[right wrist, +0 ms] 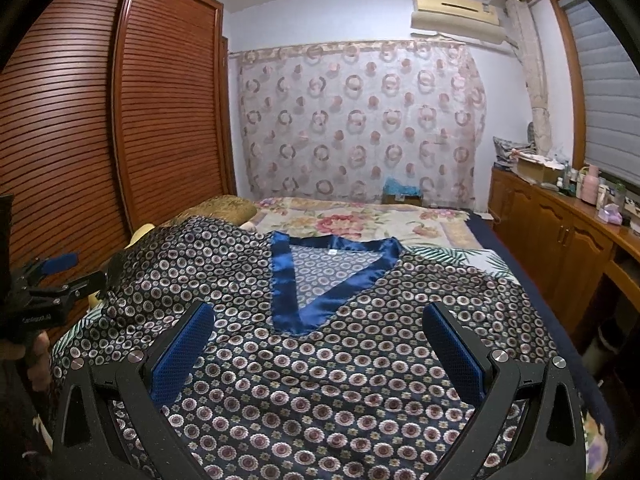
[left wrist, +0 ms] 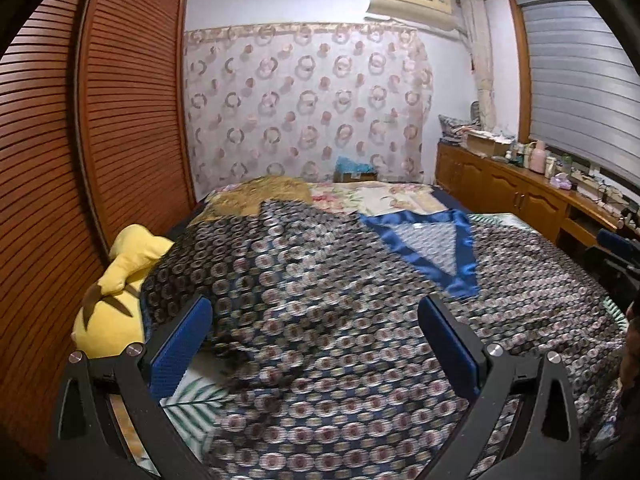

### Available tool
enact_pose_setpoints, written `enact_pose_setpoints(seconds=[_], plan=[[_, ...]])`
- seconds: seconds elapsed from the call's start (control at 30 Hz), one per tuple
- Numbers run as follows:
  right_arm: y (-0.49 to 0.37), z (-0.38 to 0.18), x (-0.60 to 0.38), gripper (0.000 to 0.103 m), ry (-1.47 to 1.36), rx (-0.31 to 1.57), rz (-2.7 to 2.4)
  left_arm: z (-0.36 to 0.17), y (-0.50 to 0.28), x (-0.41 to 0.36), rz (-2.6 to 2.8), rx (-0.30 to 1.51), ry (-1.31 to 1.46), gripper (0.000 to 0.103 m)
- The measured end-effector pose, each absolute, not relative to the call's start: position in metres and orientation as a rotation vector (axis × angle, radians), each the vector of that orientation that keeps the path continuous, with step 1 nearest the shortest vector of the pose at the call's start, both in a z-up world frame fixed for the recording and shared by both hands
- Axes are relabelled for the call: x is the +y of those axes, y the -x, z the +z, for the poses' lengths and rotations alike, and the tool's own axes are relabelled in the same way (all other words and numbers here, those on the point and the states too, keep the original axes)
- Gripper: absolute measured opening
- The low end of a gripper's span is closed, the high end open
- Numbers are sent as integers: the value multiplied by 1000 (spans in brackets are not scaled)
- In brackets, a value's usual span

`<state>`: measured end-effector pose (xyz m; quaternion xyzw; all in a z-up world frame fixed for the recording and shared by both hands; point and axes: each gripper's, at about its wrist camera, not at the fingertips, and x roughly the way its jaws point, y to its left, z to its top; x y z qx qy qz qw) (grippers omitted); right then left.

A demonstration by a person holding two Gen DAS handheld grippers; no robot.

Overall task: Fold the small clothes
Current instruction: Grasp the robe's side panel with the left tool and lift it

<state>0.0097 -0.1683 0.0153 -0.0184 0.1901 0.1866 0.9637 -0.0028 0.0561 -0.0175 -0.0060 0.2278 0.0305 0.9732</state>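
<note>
While both tongs [left wrist: 316, 344] [right wrist: 318, 350] gape empty, the top [right wrist: 320, 360] lies neckline toward the curtain [right wrist: 360, 120].

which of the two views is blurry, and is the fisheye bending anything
Left wrist view: the patterned top is smeared by motion blur, its circles streaked, while the left gripper stays sharp. Right wrist view: the same top and its blue V collar are crisp. Both views: the fisheye bows the louvred wardrobe and darkens the corners.
</note>
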Motion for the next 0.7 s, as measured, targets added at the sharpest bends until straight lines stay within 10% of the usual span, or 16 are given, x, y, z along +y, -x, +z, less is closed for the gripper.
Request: enact_pose_setpoints(seconds=[0.7], plan=[[-47,21,-138,103,137,446,501,-53,-16,142,170,648,1,103]])
